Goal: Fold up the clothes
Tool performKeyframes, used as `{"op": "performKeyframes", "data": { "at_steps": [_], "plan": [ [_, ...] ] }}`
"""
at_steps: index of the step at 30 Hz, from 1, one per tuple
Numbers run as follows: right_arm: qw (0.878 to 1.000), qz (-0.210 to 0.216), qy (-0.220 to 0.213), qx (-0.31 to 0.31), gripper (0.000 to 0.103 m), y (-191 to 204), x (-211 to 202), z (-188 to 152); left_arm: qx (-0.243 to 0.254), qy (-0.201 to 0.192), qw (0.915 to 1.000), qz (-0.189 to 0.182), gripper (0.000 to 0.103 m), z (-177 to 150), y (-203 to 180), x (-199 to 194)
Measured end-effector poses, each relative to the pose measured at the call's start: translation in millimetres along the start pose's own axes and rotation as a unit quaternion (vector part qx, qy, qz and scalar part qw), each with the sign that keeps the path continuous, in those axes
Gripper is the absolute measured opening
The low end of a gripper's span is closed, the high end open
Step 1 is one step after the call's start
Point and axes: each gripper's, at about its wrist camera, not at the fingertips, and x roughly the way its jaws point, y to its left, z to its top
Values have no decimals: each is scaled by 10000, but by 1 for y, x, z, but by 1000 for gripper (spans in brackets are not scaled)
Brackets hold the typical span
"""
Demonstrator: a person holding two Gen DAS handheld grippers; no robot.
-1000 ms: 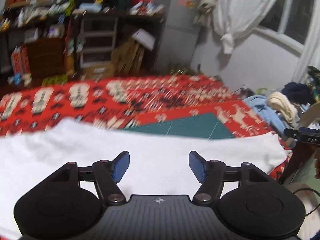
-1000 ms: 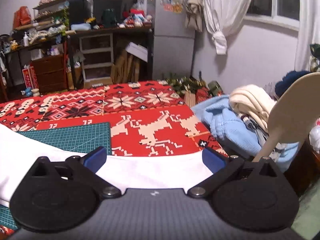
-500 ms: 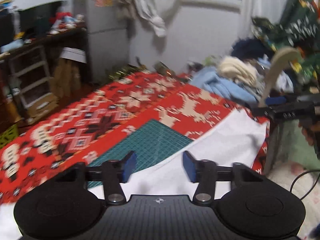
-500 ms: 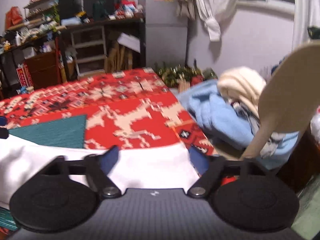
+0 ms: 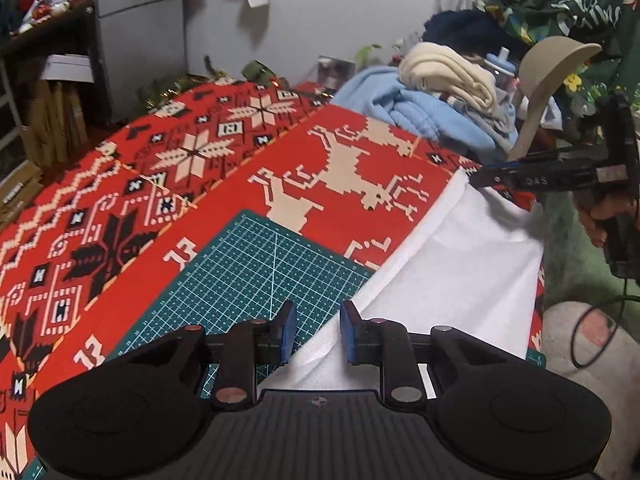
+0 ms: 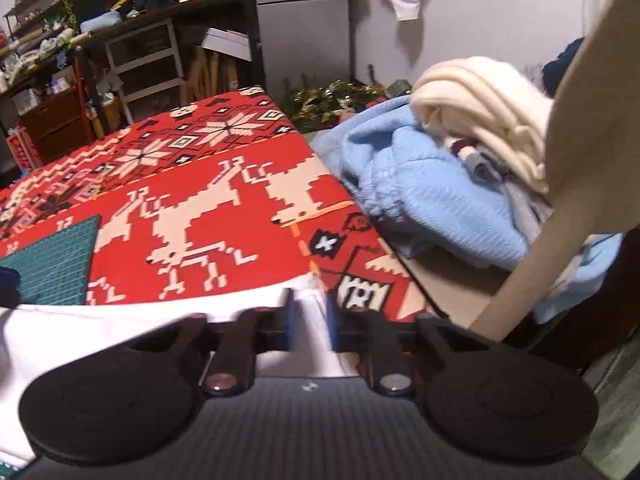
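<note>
Garment: white cloth (image 5: 460, 256) lay flat along the near edge of the worktop (image 5: 348, 148), partly over the green cutting mat (image 5: 256, 264), on the red patterned cover.
Left tool: left tool (image 5: 315, 334) sat low at the garment's long edge, jaws narrowed to a small gap with the cloth edge between the blue pads (image 5: 349, 336) — not yet clamped, as far as the view showed.
Right tool: right tool (image 6: 308, 320) sat at the far corner of the same edge, jaws nearly together with white fabric in the gap. The left wrist view showed its tip (image 5: 496, 178) touching that corner; whether it actually pinched the cloth could not be told.
Holder: a hand (image 5: 604, 216) gripped the right tool's handle at the worktop's end.
Surroundings: pile of light blue and cream clothes (image 6: 436, 176) lay beyond the worktop, well apart from the white cloth.
Progress: early — garment spread out, no fold visible on it. Both tools were placed on one edge, judged as the set-up for a first fold.
Left to do: secure both grips, lift the edge, carry it across, then repeat for further folds.
</note>
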Motion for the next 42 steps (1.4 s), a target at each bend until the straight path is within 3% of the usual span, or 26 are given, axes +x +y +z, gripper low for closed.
{"op": "performKeyframes", "data": {
  "at_steps": [7,10,11,15,18,21,24,28,33,37,38,39,42],
  "plan": [
    [9967,-195,-784,70,0,6,-27,11,261,135,9993,-244,23,-3,-2,5],
    [9974,-171,-692,58,0,6,-17,15,425,328,9985,-68,22,-5,-5,13],
    [9979,-188,-613,56,0,5,-10,14,472,349,9983,8,16,-5,-6,16],
    [9987,-394,-299,71,0,-1,17,7,469,246,9981,316,13,-4,-10,14],
    [9961,-481,-401,614,2,-24,10,9,306,124,9978,571,13,-1,-12,4],
    [9910,-446,-556,1131,6,-51,-16,8,146,-173,9981,569,19,1,-16,-14],
    [9894,-255,-405,1372,11,-66,-37,-4,35,-428,9977,530,20,1,-24,-30],
    [9864,-2,-49,1645,27,-65,-44,-31,84,-445,9983,357,20,-5,-41,-41],
    [9726,272,-32,2310,28,-62,-42,-52,12,-211,9992,327,20,-27,-53,-43],
    [9712,185,15,2376,25,-54,-26,-55,-10,-90,9991,413,20,-42,-58,-47],
    [9733,107,-24,2294,7,-51,-25,-55,-31,-81,9990,433,20,-44,-59,-49],
    [9755,-3,-60,2197,1,-48,-27,-55,-68,-72,9990,440,20,-46,-59,-50],
    [9785,-257,-218,2034,1,-43,-36,-55,-185,-76,9986,494,20,-49,-57,-55]
  ]
}}
